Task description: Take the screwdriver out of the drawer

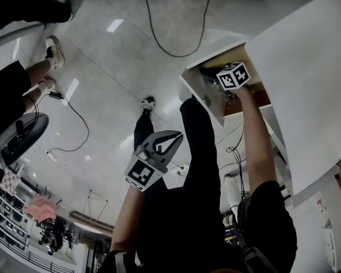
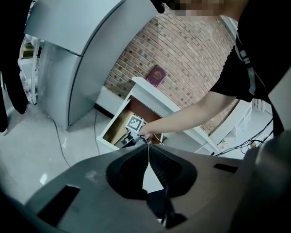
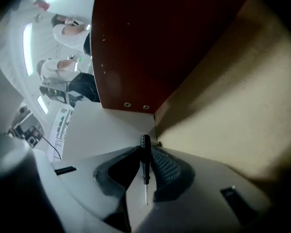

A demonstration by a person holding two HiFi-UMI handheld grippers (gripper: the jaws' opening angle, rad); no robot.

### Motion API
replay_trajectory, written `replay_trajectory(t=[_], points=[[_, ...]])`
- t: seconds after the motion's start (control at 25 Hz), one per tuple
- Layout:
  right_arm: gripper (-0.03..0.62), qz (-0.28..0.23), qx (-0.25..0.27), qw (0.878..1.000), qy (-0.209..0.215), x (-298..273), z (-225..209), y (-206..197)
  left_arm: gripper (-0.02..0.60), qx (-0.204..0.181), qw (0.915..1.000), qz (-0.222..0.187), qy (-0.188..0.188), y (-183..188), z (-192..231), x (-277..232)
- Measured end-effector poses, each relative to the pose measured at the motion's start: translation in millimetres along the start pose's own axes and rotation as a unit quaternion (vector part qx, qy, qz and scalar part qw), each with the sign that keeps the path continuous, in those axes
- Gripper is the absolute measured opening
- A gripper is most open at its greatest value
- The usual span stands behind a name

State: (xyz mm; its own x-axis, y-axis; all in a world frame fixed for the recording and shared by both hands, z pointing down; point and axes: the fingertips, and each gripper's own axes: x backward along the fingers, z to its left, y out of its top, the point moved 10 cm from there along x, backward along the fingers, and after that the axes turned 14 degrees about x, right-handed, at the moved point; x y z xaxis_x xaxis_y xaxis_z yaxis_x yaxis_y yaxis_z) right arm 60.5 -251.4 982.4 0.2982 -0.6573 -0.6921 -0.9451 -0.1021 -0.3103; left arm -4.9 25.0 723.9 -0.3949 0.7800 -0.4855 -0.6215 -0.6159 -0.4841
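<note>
The right claw (image 3: 146, 148) was clamped on the screwdriver (image 3: 145, 160). Its slim black handle with a knurled round cap was pinched between ribbed dark pads, and the thin metal shaft pointed back toward the camera. It sat inside the drawer (image 3: 223, 91), over a matte tan bottom, with a red-brown panel and two screw heads at the top of the frame. Only the head view showed both claws. The left claw (image 1: 171, 140), at lower centre, had its grey plastic jaws together on nothing, well apart from the white-fronted drawer at upper right. Beyond lay a glossy pale floor (image 1: 102, 56) with a looping black cable (image 1: 159, 38). The left gripper view alone showed a brick wall (image 2: 194, 57).
</note>
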Motion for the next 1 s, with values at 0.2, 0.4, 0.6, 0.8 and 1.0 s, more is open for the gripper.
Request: replay_trajectory(t=[0.2,0.4,0.6,0.8,1.0], points=[[0.123,0.005,-0.027,1.000,0.012,-2,-8,0,0.018,0.004,1.0000,-0.001,-0.002,-2,4,-2],[0.121,-0.014,-0.041,0.999,0.001,-2,-7,-5,0.018,0.017,0.9997,-0.017,0.009,4,7,-1],[0.120,-0.019,-0.015,0.999,-0.026,1,6,-4,0.018,0.015,0.9995,-0.022,0.015,10,1,3],[0.120,-0.021,0.021,0.998,-0.058,16,39,3,0.018,0.017,0.9994,-0.026,0.015,17,-13,14],[0.120,-0.018,0.053,0.994,-0.099,37,81,5,0.018,-0.006,0.9996,-0.025,0.008,26,-28,31]])
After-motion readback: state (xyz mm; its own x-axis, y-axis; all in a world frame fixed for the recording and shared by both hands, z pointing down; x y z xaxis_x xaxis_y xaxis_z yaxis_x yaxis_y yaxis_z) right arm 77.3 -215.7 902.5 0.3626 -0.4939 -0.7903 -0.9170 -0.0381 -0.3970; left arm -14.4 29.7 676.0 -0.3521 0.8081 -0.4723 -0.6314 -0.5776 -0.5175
